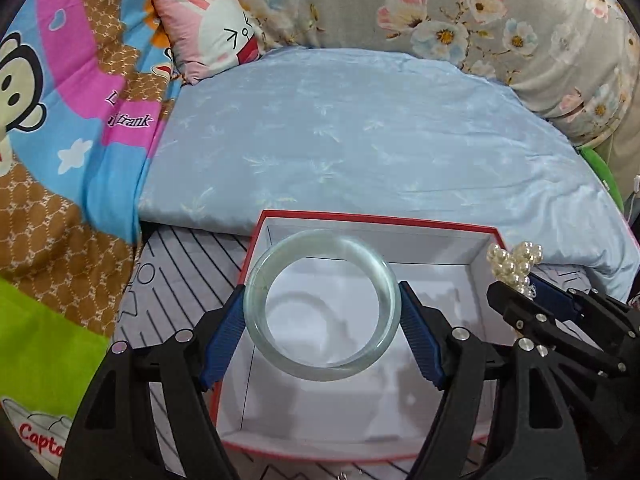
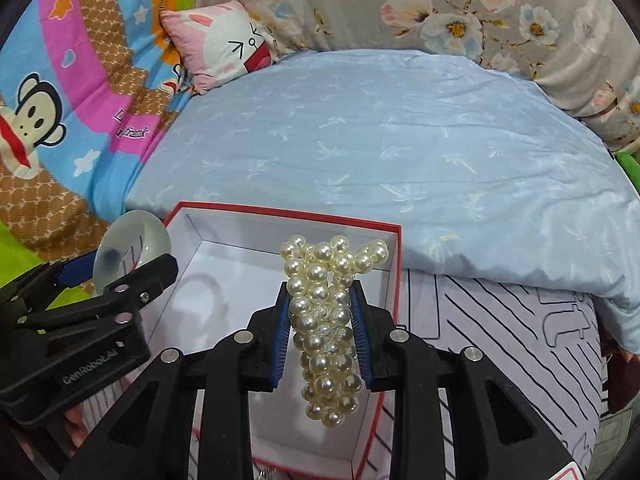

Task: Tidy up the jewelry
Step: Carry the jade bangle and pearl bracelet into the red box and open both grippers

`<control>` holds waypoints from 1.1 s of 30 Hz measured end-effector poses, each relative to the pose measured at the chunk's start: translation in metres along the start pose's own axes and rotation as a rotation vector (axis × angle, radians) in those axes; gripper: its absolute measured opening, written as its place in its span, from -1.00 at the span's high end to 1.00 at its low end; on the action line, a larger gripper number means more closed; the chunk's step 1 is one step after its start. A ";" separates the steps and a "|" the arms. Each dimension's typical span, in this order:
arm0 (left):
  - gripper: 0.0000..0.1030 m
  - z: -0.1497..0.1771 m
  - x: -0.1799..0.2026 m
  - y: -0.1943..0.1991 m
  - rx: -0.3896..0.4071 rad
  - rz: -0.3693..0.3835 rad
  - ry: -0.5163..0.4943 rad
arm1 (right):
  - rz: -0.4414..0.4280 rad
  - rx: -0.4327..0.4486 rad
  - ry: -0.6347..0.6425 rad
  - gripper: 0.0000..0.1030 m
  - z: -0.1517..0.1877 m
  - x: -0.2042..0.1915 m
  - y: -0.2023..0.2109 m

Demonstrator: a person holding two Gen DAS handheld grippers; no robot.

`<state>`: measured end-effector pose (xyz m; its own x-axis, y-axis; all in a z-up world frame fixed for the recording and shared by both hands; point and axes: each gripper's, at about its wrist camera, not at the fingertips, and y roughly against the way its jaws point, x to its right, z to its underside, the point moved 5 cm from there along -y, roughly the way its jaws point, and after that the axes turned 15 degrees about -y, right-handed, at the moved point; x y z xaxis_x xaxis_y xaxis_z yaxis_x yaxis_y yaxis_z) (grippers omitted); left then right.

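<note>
My left gripper [image 1: 321,297] is shut on a pale green glass bangle [image 1: 256,304], its blue pads pressing the ring's two sides. It hangs above the white inside of a red-edged box [image 1: 376,222]. My right gripper [image 2: 321,294] is shut on a bunched string of cream pearls [image 2: 320,312], which hangs over the same box [image 2: 288,213], near its right wall. In the left wrist view the pearls [image 1: 514,266] and the right gripper [image 1: 520,292] show at the right. From the right wrist view, the bangle [image 2: 132,244] and the left gripper [image 2: 116,270] appear at the left.
The box rests on a lilac sheet with black lines [image 2: 500,320]. Behind it lies a light blue quilt [image 1: 360,132], then a pink cartoon pillow [image 1: 212,32] and a grey floral cushion [image 2: 440,4]. A bright cartoon blanket [image 1: 60,140] covers the left side.
</note>
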<state>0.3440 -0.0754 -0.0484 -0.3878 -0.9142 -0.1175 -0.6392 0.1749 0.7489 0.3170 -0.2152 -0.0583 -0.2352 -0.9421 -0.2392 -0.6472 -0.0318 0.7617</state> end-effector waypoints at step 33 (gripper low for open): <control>-0.75 0.005 -0.020 0.027 0.058 -0.072 0.023 | 0.038 0.089 -0.010 -0.14 0.019 0.018 0.059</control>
<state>0.3311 -0.0506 -0.0291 -0.3244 -0.9333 -0.1544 -0.7028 0.1286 0.6996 0.2608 -0.2275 -0.0286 -0.2680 -0.9386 -0.2173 -0.6992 0.0343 0.7141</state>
